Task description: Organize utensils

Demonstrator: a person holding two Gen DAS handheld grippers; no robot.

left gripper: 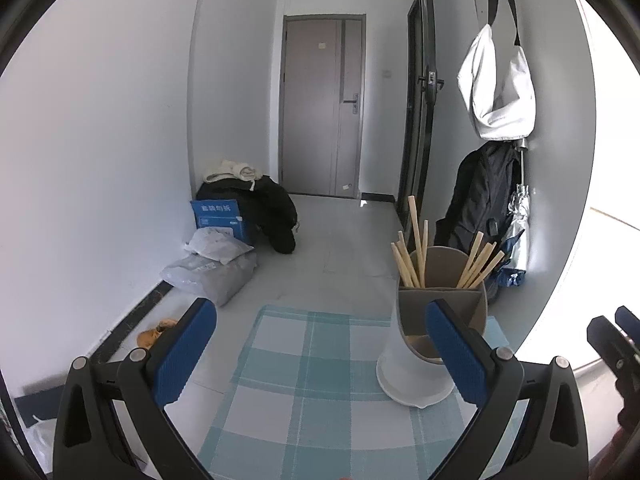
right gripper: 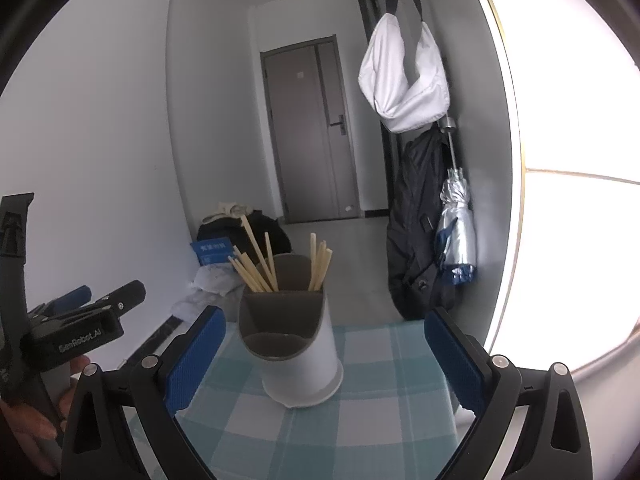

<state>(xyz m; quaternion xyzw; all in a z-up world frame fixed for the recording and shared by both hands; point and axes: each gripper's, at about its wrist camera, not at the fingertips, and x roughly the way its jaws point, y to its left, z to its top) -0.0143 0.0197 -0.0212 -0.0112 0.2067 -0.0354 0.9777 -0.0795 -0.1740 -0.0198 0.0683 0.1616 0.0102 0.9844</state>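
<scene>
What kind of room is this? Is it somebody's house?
Probably the entry hall of a home. There is a door at the far end, a bag and umbrella hanging on the wall, and a chopstick holder on a checked cloth.

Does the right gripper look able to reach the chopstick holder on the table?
Probably yes: the right gripper is open, the holder stands upright straight ahead between its fingers, and nothing lies between them on the checked cloth.
</scene>
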